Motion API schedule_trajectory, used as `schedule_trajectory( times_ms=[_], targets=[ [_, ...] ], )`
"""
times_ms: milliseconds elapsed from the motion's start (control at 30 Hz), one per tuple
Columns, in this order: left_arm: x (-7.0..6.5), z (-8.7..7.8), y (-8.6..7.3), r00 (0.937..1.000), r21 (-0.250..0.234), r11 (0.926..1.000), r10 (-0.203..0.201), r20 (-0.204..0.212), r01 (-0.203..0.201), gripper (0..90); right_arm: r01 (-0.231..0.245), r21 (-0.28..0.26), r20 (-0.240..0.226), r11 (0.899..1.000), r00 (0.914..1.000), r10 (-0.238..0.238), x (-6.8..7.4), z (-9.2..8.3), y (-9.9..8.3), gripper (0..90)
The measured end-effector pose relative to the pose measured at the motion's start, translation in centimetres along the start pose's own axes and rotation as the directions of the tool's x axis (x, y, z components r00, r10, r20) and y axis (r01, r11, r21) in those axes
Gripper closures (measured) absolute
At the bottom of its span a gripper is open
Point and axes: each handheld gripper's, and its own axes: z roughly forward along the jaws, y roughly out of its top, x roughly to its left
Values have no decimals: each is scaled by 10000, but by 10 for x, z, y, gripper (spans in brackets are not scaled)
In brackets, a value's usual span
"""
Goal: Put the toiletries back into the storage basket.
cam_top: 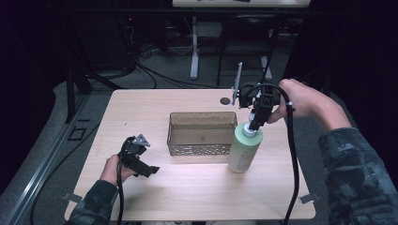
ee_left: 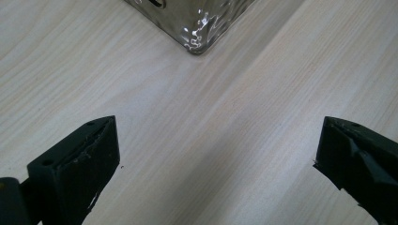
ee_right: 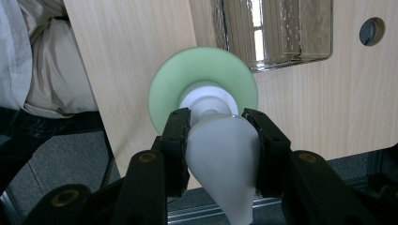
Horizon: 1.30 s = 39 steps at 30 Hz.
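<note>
Dark floor and cables surround a pale wooden table [cam_top: 141,112] in the high view, with the legs of another desk behind it. At the table's middle sits a clear rectangular bin [cam_top: 202,133] with a patterned lower wall; a small round hole [cam_top: 225,100] lies in the tabletop just beyond its far right corner.

Just beside the bin's right end stands a pale green bottle [cam_top: 244,149] with a white pump top [cam_top: 249,130]. It leans slightly and its base is on or just above the wood; which one cannot be told. The right gripper [cam_top: 256,123] comes down on it from above, held by the right hand [cam_top: 300,99]. In the right gripper view its jaws are clamped on the sides of the white pump head [ee_right: 223,154], with the green shoulder [ee_right: 202,89] and the bin's corner [ee_right: 277,33] below.

The left gripper [cam_top: 149,169] is low over the near left of the table, held in the left hand [cam_top: 115,169], well apart from the bin. In the left gripper view its jaws are spread wide with nothing between them but bare wood, and a bin corner [ee_left: 197,28] shows ahead.
</note>
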Motion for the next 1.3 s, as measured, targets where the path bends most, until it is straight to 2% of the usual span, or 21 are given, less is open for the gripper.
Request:
schedule_trajectory(
  times_ms=[400,1300],
  targets=[
    [1,0,0,10000,102,9999,56,49,-56,0,141,19,59,9999,9999,-141,0,-8,3,628],
    [2,1,-1,10000,111,9999,48,61,-49,0,251,-31,348,9997,9991,-250,-1,-38,9,628]
  ],
)
